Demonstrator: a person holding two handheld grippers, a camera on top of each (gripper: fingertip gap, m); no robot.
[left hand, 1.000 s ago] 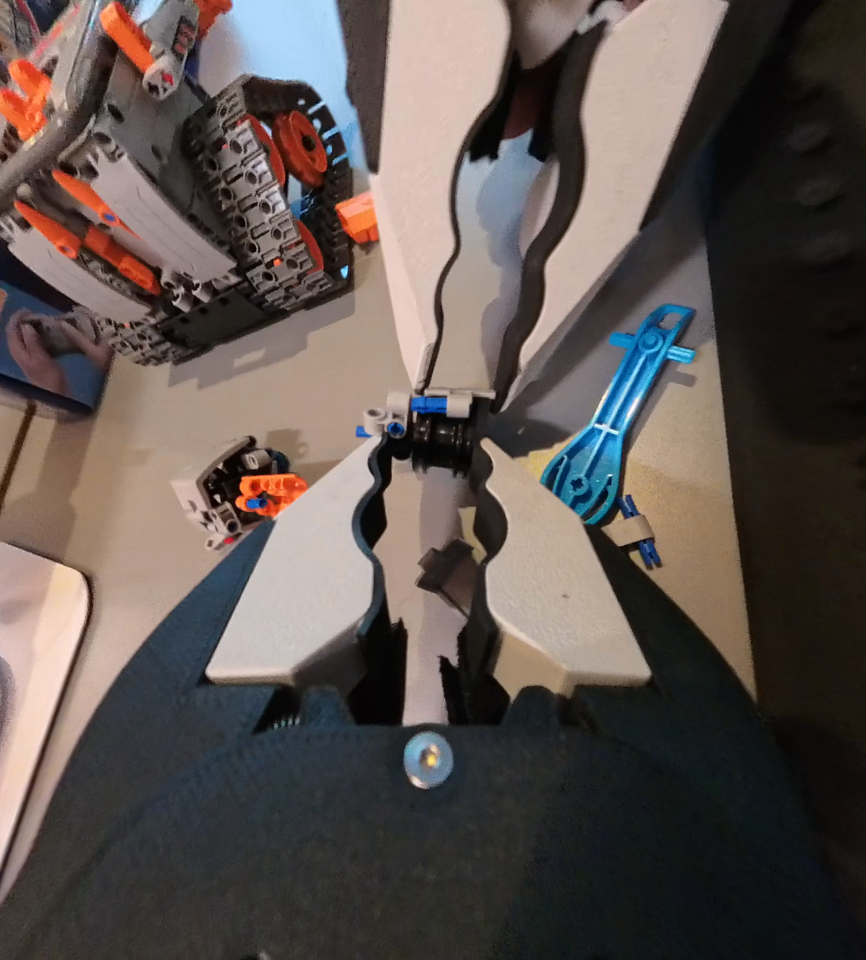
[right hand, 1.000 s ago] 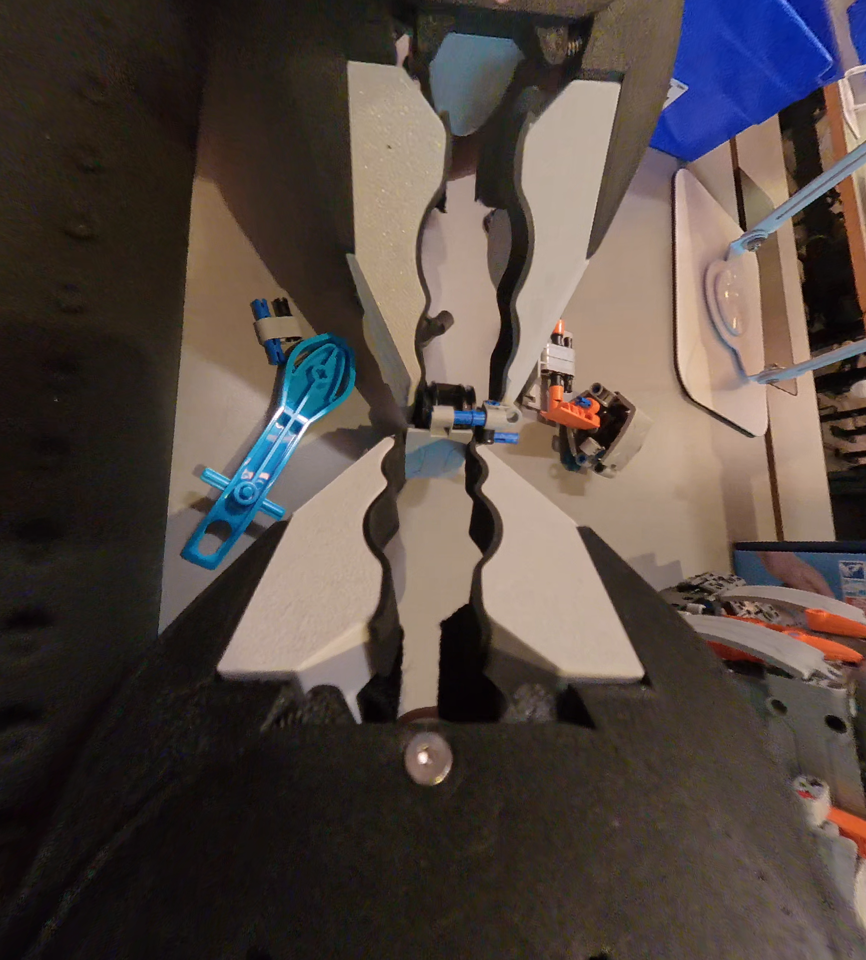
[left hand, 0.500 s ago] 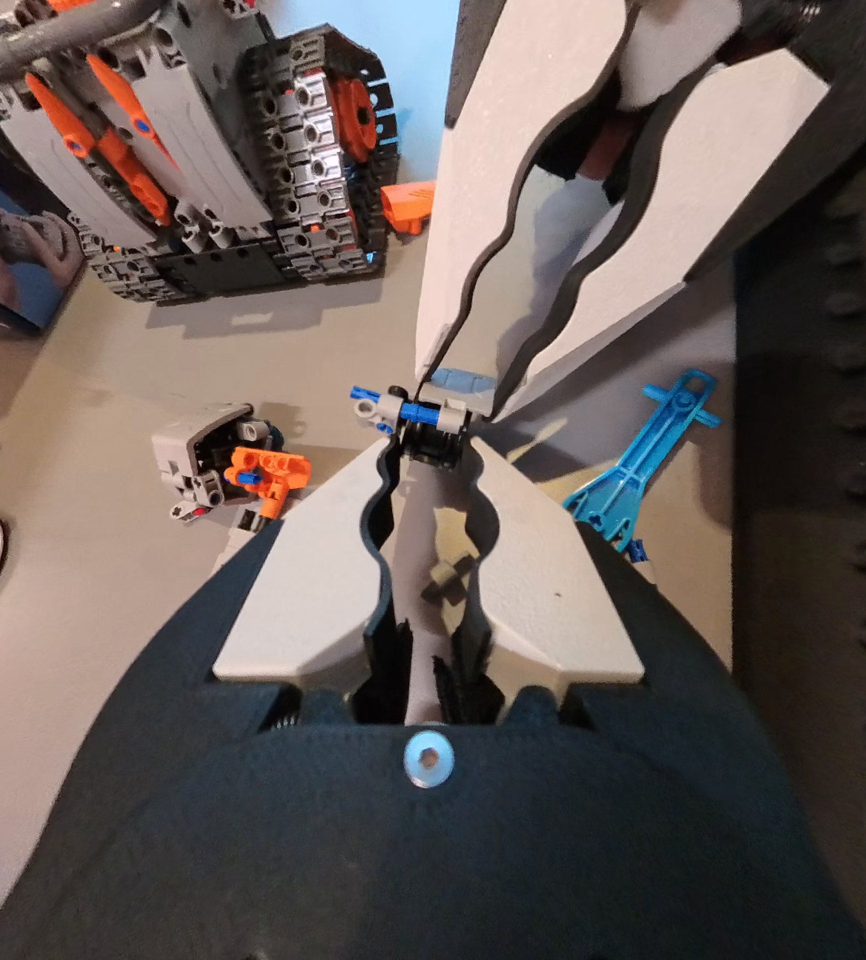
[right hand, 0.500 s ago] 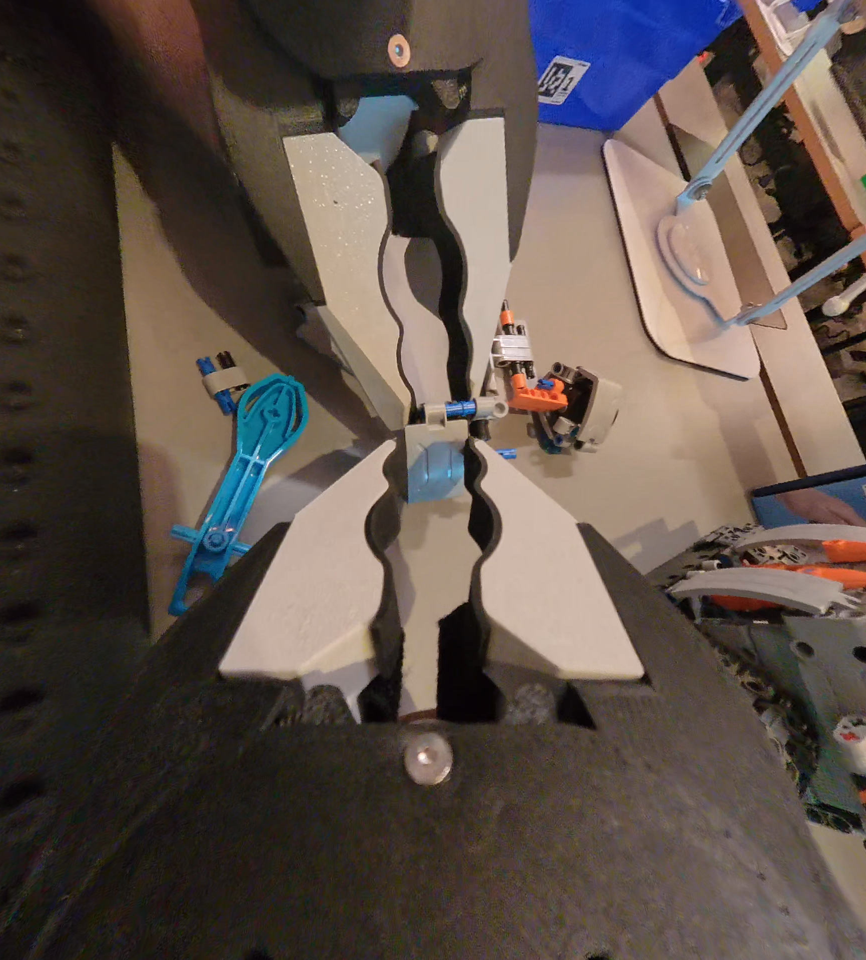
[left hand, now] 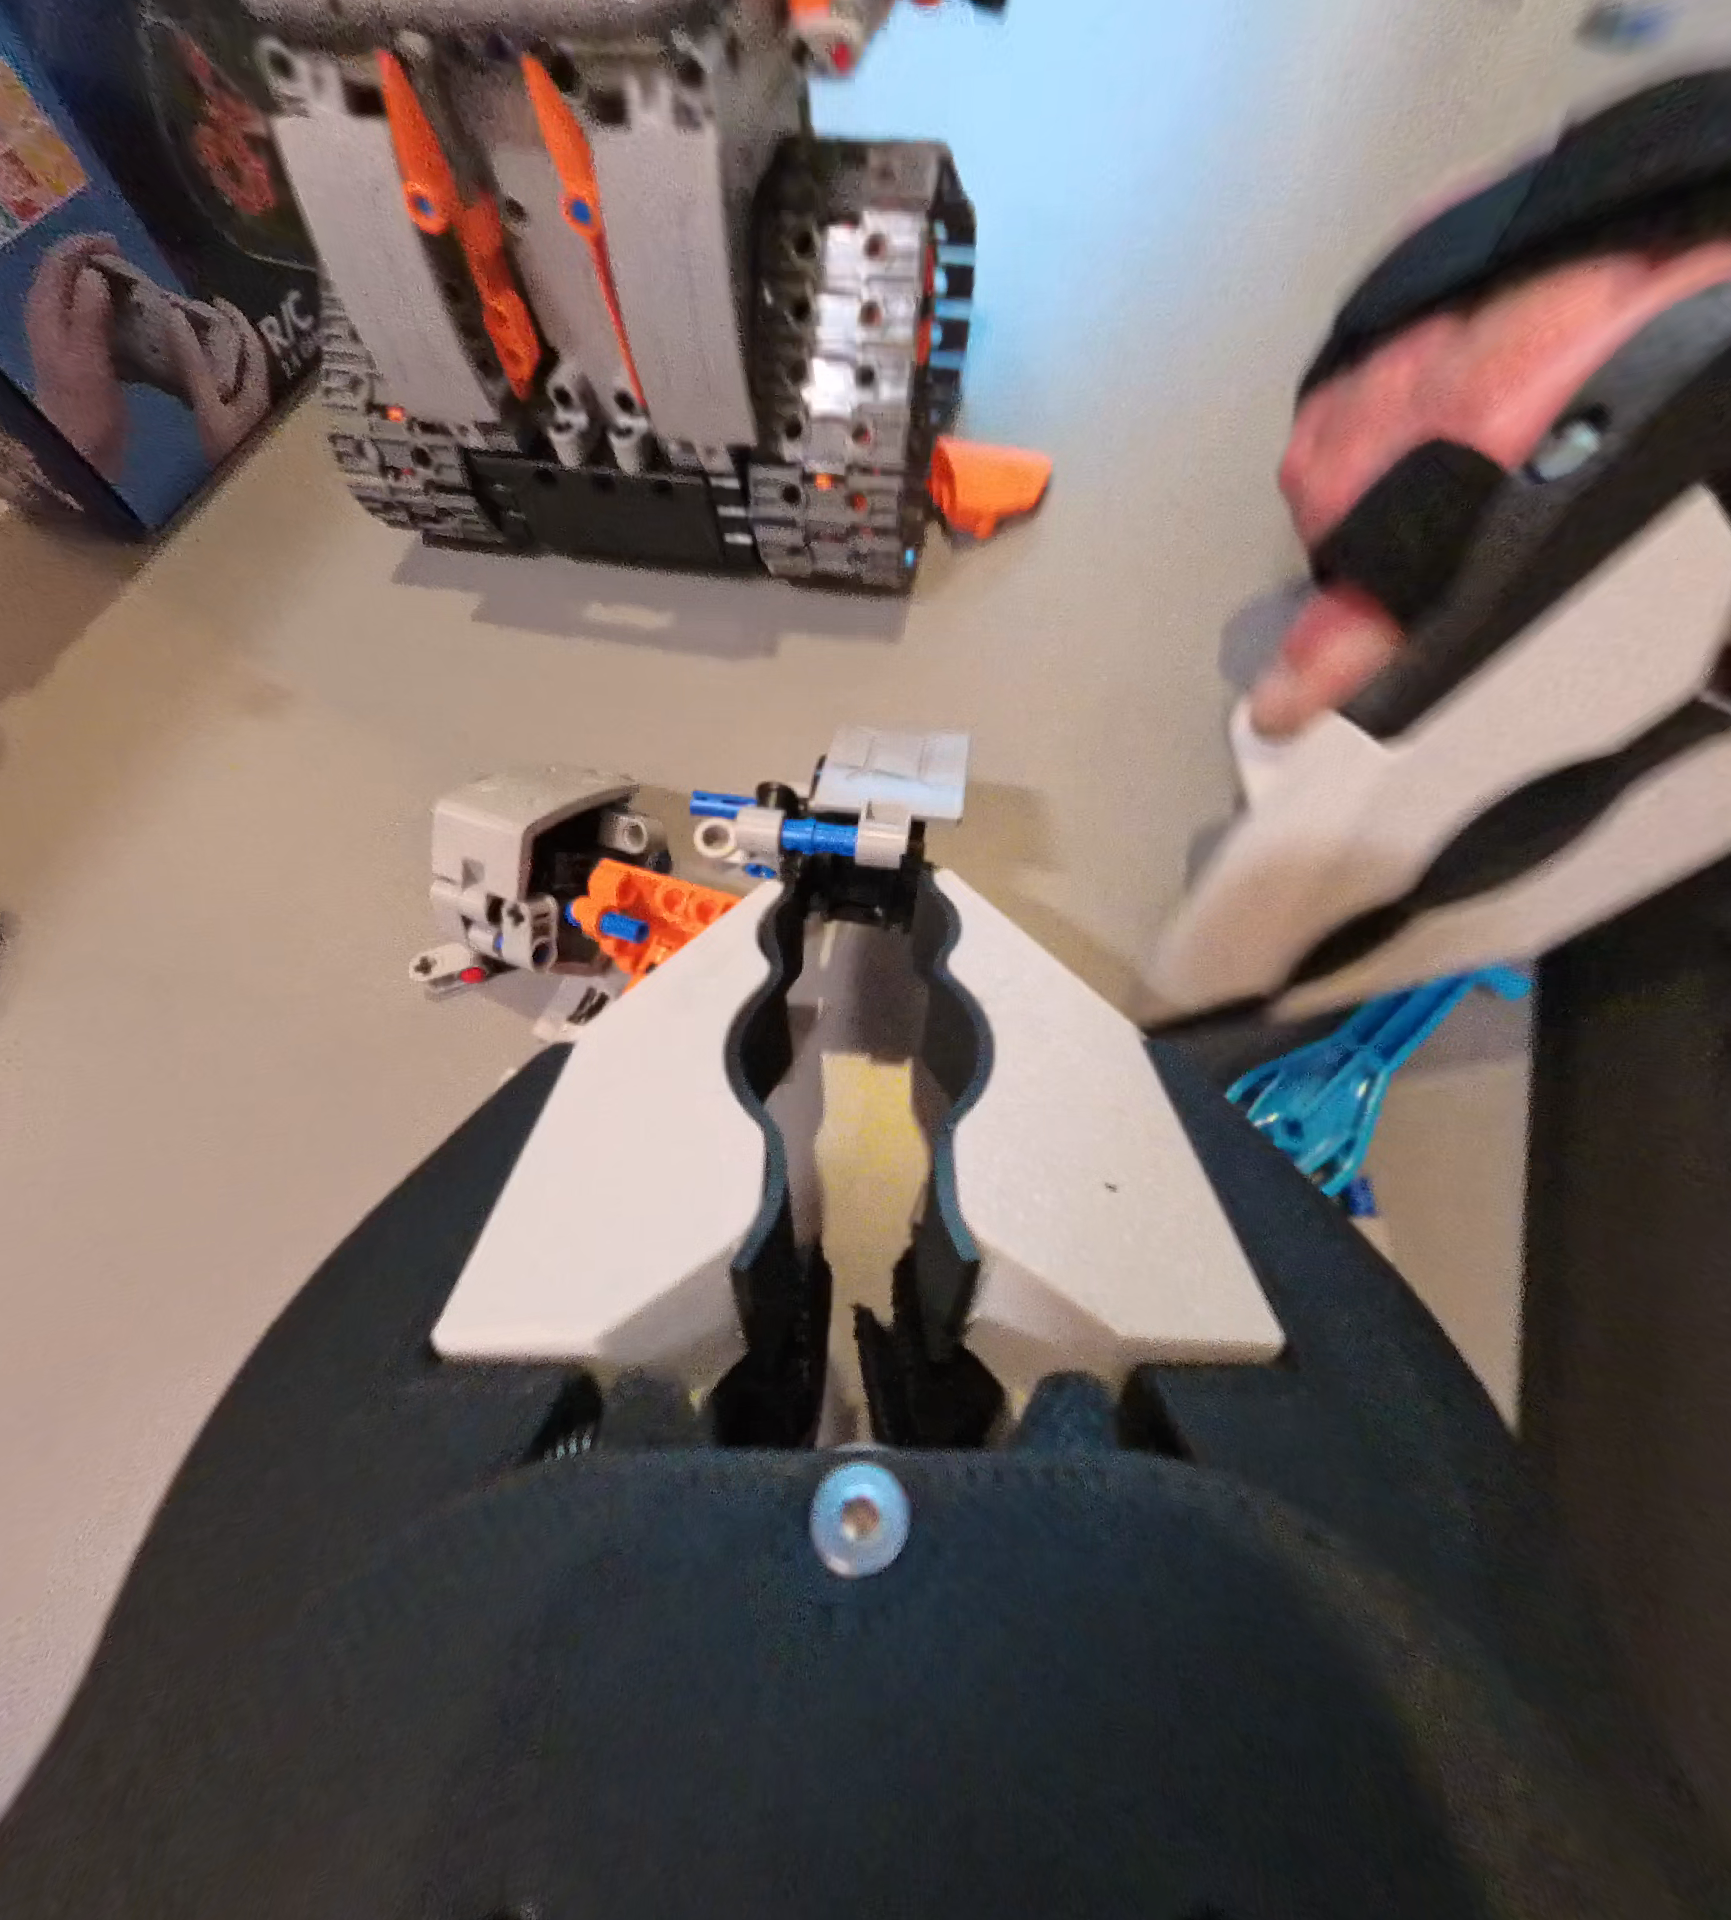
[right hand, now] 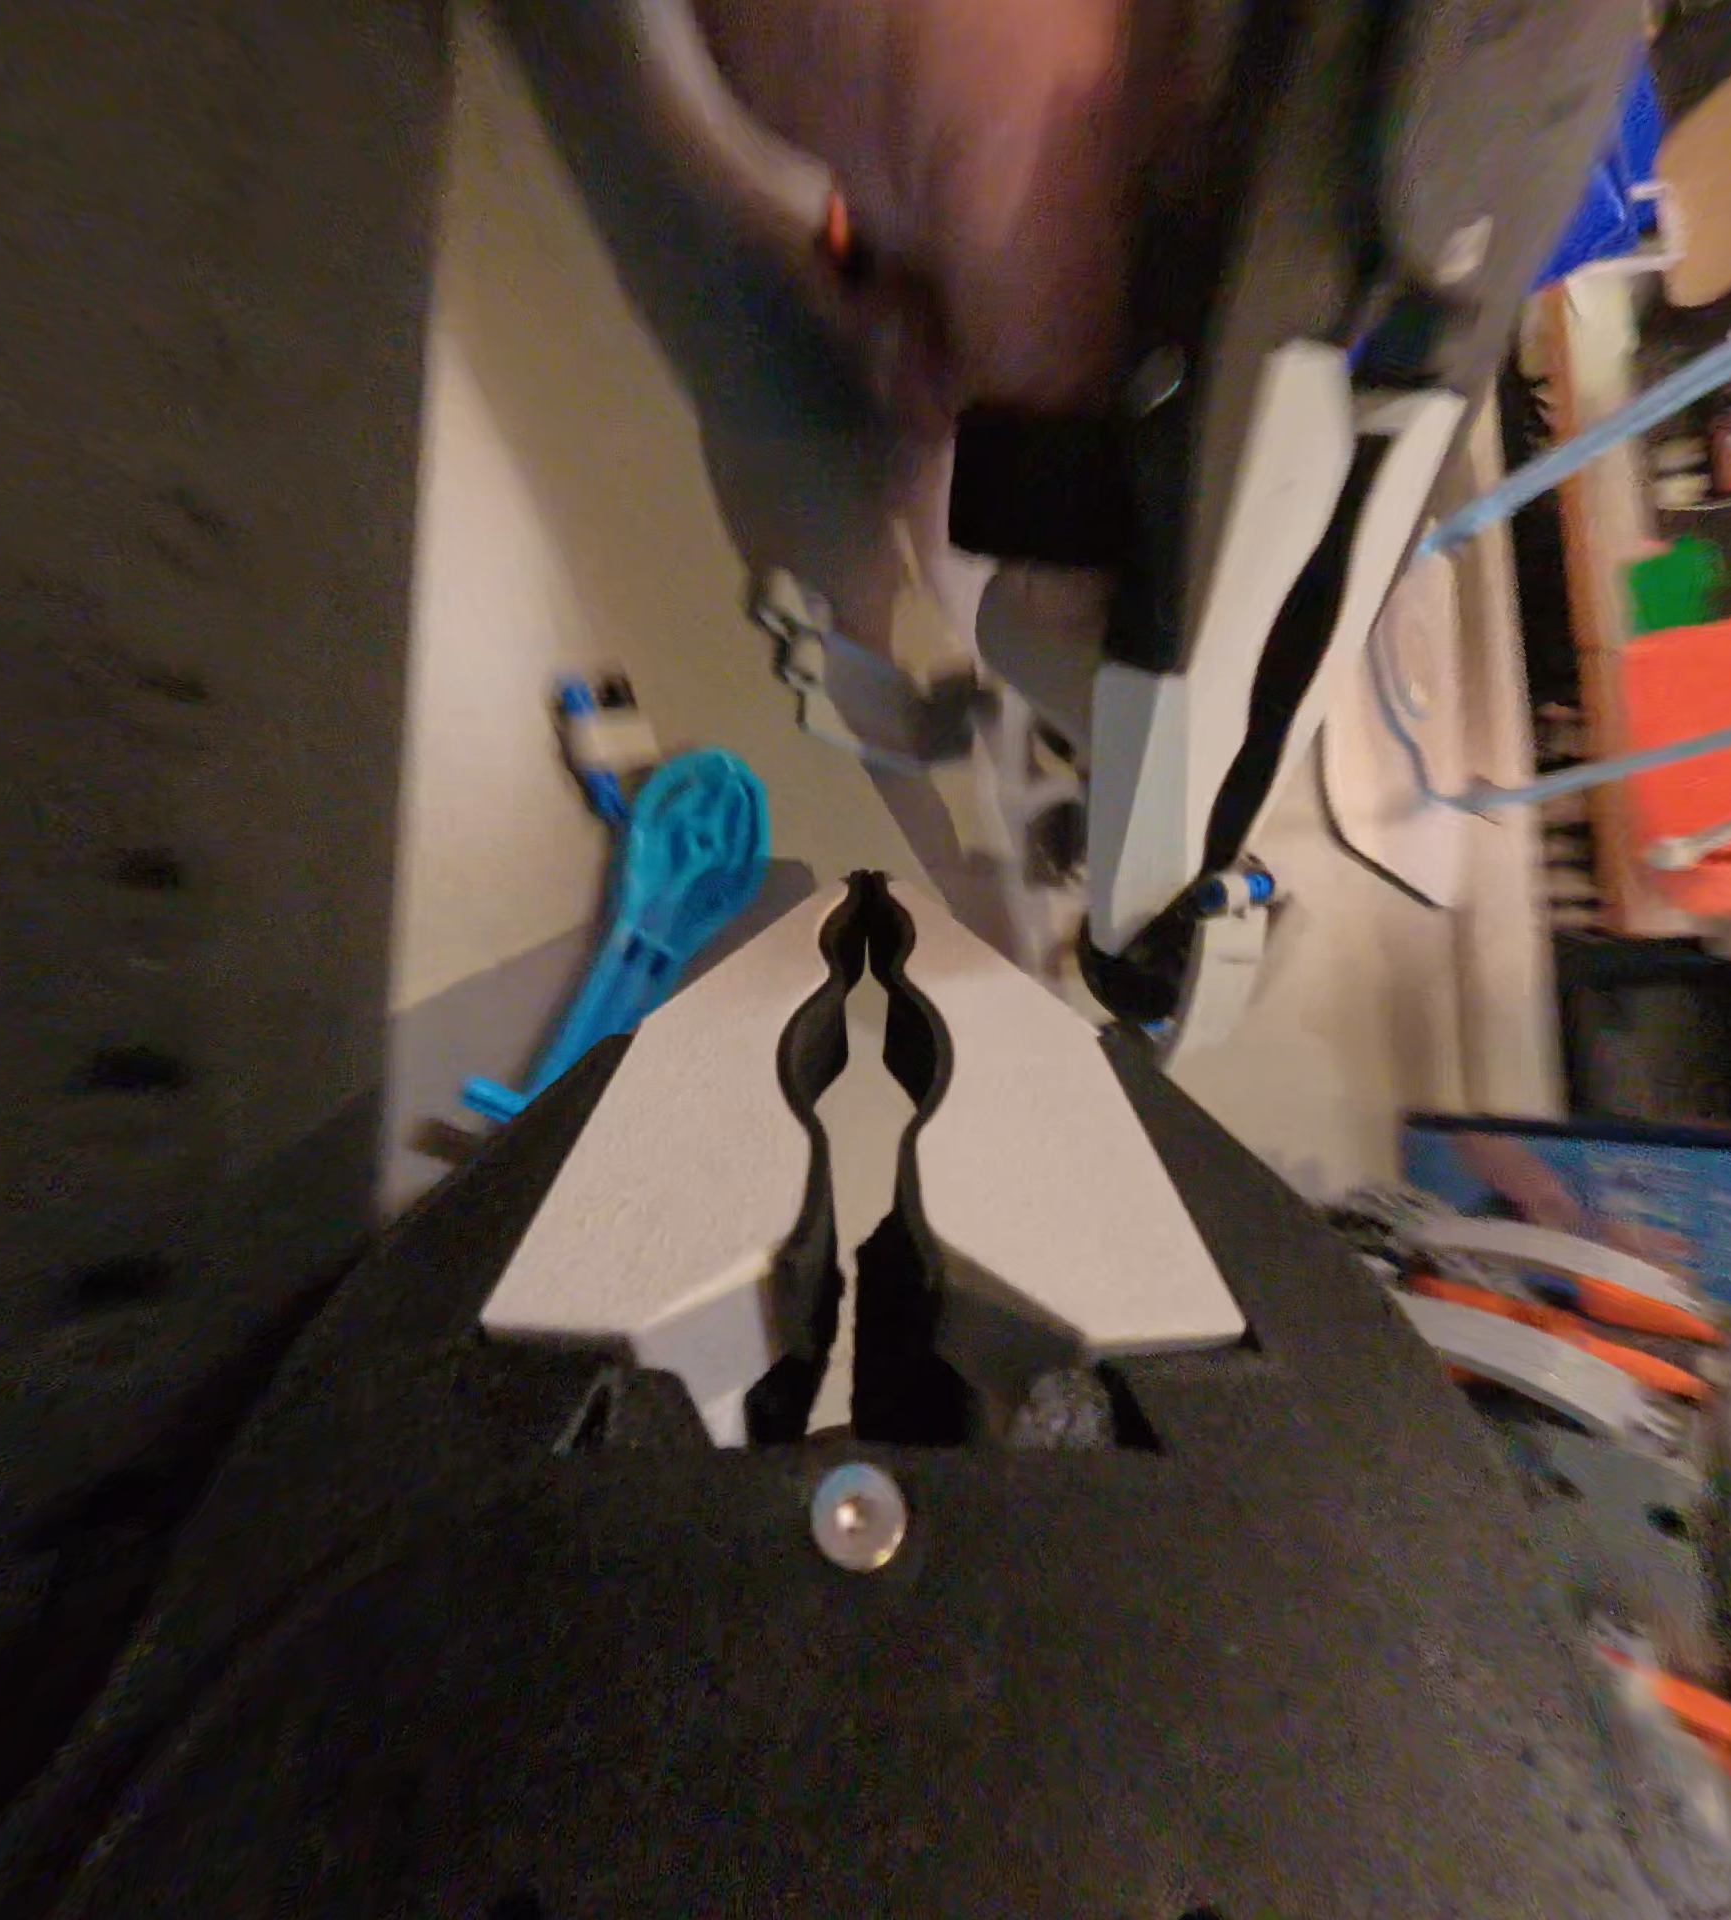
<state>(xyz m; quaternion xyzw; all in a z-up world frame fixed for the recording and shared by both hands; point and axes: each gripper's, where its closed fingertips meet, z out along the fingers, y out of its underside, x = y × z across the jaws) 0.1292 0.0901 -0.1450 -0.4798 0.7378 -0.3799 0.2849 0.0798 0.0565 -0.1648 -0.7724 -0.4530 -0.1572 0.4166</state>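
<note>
In the left wrist view my left gripper [left hand: 856,894] is shut on a small black brick piece [left hand: 856,883] that carries a blue axle with grey connectors [left hand: 809,834]. A flat grey panel [left hand: 892,774] sits right behind that piece; I cannot tell whether they are joined. My right gripper [left hand: 1204,966], blurred and held by a hand [left hand: 1463,364], is off to the right, above a blue plastic tool [left hand: 1360,1081]. In the right wrist view my right gripper [right hand: 866,883] is shut and empty, next to the blue tool [right hand: 679,883]. The left gripper [right hand: 1167,935] shows there at the right with the black piece.
A grey and orange sub-assembly [left hand: 549,883] lies left of my left gripper. A tracked brick vehicle [left hand: 632,312] and a blue box [left hand: 61,312] stand behind, with an orange part [left hand: 986,483] beside the tracks. A small grey-blue connector [right hand: 601,727] lies by a dark studded mat [right hand: 113,727].
My right gripper has let go of the grey panel, shut, and pulled away to the side. My left gripper still holds the black piece and has tilted toward the vehicle.
</note>
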